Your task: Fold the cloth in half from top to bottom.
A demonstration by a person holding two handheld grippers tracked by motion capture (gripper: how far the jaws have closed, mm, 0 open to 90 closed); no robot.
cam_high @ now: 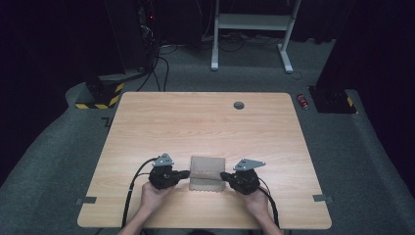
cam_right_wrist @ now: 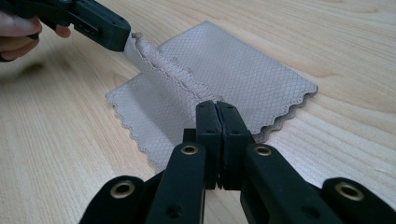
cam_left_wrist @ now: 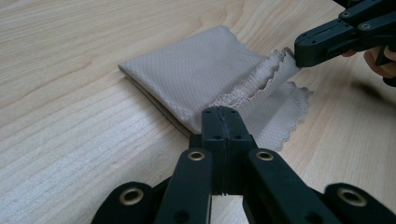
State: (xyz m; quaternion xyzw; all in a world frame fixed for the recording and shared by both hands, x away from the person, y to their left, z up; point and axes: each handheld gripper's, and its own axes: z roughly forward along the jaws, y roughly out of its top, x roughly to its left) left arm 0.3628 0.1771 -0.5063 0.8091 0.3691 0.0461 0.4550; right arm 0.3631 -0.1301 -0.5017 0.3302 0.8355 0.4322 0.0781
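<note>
You are working on a beige cloth (cam_high: 207, 173) that is lying near the front edge of the table (cam_high: 205, 122), about midway between its left and right corners. It is already doubled over, judging by the stacked layers along its edges, so at least one fold looks done. You are now pinching its scalloped near hem at both ends: your left gripper (cam_left_wrist: 219, 112) is clamped on the hem's left end and your right gripper (cam_right_wrist: 215, 106) on its right end, each with jaws pressed together on the fabric. The hem is lifting slightly between them while the rest is lying flat. What seems left is carrying that edge over to the far side and flattening it. There are no containers on the table.
</note>
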